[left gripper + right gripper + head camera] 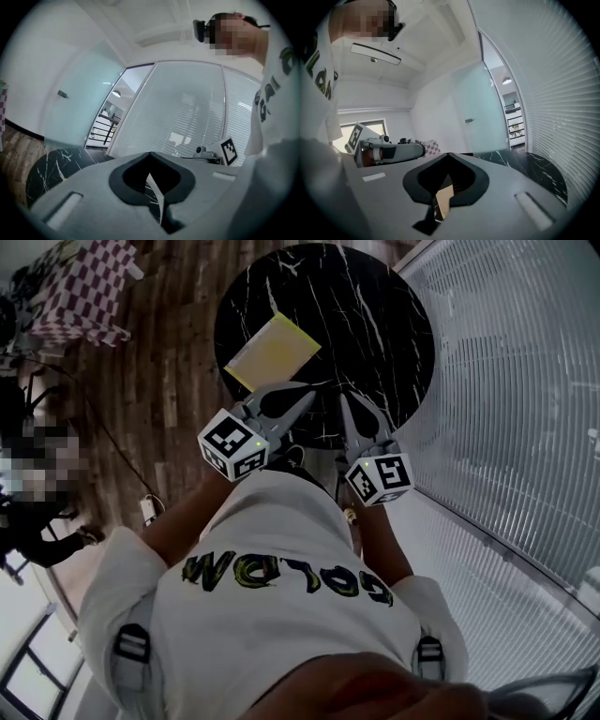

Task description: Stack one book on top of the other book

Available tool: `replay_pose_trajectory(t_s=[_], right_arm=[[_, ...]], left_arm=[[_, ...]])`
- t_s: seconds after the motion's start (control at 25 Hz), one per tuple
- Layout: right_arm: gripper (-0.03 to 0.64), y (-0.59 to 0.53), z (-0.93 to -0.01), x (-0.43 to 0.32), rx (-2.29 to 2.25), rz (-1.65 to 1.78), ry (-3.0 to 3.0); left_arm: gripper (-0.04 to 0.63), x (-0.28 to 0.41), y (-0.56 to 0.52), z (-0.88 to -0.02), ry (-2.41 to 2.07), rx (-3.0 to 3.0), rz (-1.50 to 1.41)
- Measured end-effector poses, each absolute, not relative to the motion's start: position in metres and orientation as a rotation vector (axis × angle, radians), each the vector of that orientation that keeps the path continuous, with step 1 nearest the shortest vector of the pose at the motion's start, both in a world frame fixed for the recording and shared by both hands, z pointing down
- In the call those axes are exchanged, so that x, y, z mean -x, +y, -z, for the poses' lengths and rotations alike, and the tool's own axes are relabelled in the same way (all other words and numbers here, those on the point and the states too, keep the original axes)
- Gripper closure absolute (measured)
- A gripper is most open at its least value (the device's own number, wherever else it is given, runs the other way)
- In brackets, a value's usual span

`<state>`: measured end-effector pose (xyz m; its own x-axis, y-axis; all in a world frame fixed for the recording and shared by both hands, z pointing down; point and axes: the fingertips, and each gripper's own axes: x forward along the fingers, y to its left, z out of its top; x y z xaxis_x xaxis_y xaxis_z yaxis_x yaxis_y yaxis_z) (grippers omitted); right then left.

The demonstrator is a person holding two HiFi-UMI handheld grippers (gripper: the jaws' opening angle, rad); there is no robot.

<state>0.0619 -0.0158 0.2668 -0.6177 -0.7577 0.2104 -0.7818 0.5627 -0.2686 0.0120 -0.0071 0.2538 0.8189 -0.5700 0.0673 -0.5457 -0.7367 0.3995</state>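
Jaws pressed together and empty on the left gripper (305,397) and right gripper (346,405). Flat yellow rectangular book (273,352) lies on the round black marble table (375,324), just ahead of the left gripper's tips.

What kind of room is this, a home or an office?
Most likely an office lounge: glass walls with slatted blinds, a frosted glass door, a round black marble-look table on wood flooring.

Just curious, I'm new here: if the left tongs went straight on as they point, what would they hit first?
Probably the glass wall with blinds: the left tongs point out above the black table, touching nothing there. Depth is hard to judge.
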Motion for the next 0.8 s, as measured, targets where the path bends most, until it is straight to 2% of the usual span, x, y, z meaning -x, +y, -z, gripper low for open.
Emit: replay_pose_trajectory(t_s=[0.8], right_arm=[[0.615,-0.003,-0.22,-0.067,-1.328,-0.408,-2.813]], left_arm=[[0.595,-0.029,-0.005,-0.211,-0.897,-2.695,0.101]])
